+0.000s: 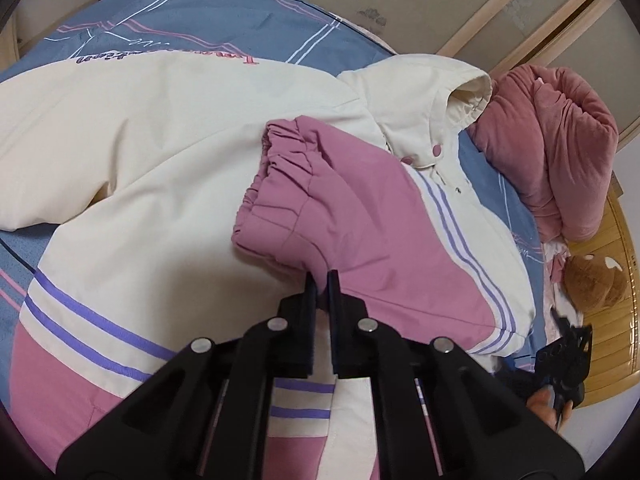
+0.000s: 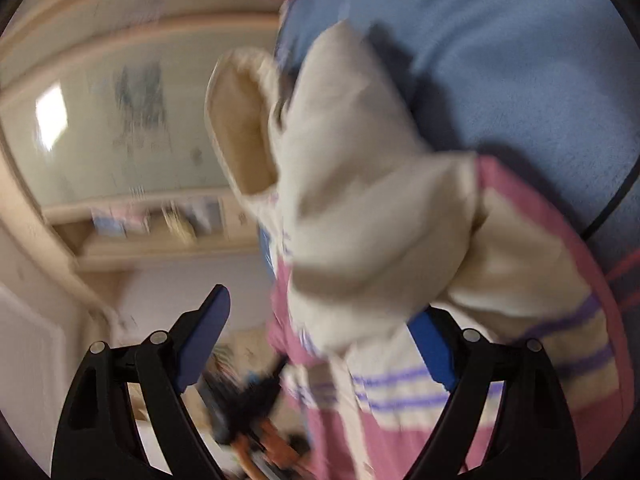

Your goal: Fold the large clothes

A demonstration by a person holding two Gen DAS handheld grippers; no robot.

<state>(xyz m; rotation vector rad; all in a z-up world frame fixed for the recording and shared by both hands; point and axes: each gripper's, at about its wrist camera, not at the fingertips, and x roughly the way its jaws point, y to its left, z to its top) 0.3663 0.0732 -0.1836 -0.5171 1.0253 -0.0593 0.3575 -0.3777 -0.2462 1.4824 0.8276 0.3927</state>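
A cream and pink jacket point(image 1: 160, 140) with purple stripes lies spread on a blue bed sheet point(image 1: 200, 20). Its pink sleeve point(image 1: 360, 224) is folded across the body, with the gathered cuff toward the middle. My left gripper point(image 1: 322, 280) is shut on the near edge of this sleeve. My right gripper point(image 1: 568, 356), held in a hand point(image 1: 544, 404), shows at the lower right. In the blurred right wrist view, my right gripper point(image 2: 320, 332) stands open. The jacket point(image 2: 360, 200) bulges close in front and covers part of the right finger point(image 2: 436, 352); the pads do not press on it.
A rolled pink blanket point(image 1: 560, 152) and a brown plush toy point(image 1: 596, 280) lie at the bed's right end, beside a wooden bed frame point(image 1: 624, 320). Panelled wardrobe doors point(image 1: 400, 0) stand behind the bed. A shelf point(image 2: 160, 228) with small items shows beyond.
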